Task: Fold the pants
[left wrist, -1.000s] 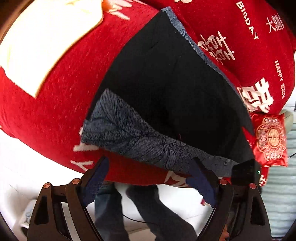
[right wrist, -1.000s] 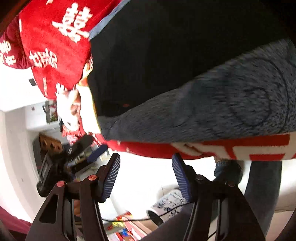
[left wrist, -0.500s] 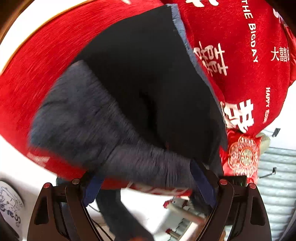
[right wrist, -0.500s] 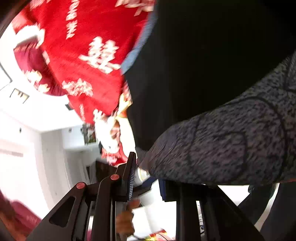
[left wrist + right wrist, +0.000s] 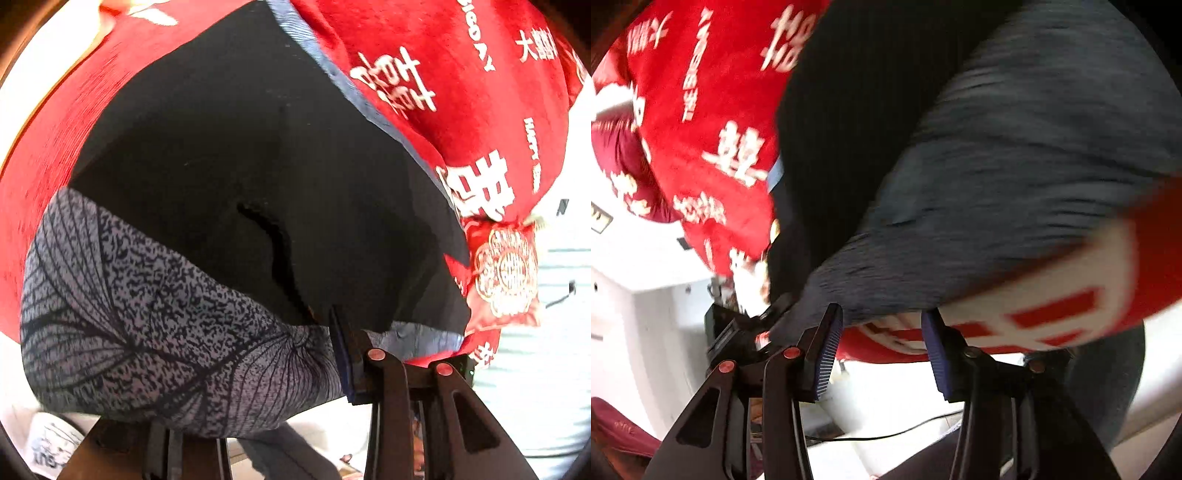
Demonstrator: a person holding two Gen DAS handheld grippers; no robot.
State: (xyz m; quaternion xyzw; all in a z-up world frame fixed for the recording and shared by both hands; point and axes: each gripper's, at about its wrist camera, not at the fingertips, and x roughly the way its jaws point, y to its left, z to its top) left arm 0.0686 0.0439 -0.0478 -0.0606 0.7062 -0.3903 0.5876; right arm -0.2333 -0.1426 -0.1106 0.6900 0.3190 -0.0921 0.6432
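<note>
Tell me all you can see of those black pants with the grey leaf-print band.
The black pants with the grey leaf-print band look like soft knit, mostly plain black with a narrow blue-grey edge. They lie spread on the red blanket with white lettering, the patterned band nearest. The left gripper has just closed on that band; the right gripper stands open beside it.

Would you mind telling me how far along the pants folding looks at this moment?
Done: the black pants lie spread flat on the red blanket. In hand: the left gripper has just been closing on the grey patterned waistband, which sits between its fingers. The right gripper has just been opening and holds nothing; it sits at the blanket's edge below the blurred waistband. Left: no fold is visible yet.
</note>
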